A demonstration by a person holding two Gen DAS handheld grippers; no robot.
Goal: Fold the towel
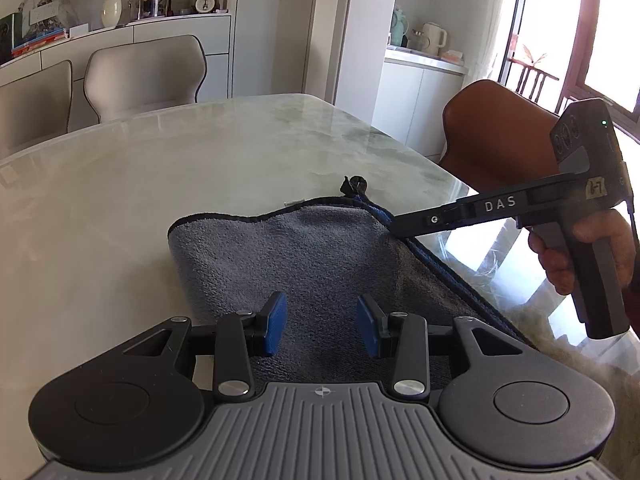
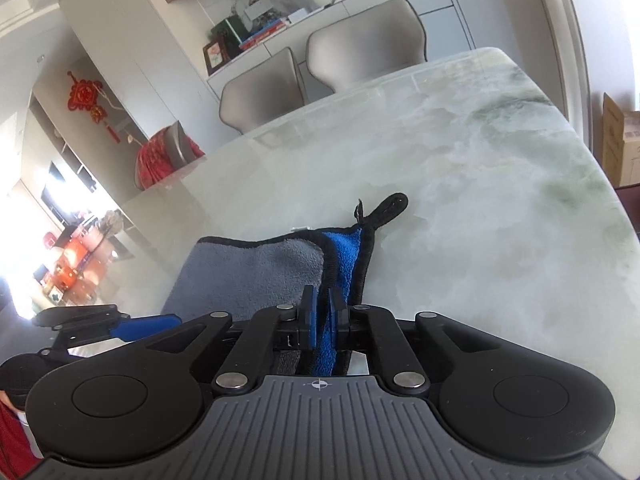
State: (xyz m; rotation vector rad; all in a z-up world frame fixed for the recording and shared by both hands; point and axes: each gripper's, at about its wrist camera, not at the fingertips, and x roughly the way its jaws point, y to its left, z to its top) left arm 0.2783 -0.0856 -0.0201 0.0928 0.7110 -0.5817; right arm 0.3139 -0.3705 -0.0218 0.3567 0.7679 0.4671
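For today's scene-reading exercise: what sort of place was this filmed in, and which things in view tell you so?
Most likely a home dining room. A large marble table is ringed by upholstered chairs, a sideboard carries a vase and books, and a side counter holds jugs.

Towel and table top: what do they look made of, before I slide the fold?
Towel: soft microfibre or fleece by the look, matte fuzzy grey pile, blue reverse, black stitched edging. Table: polished marble or a marble-look slab, pale with green veining, glossy enough to mirror the window. Probably slippery.
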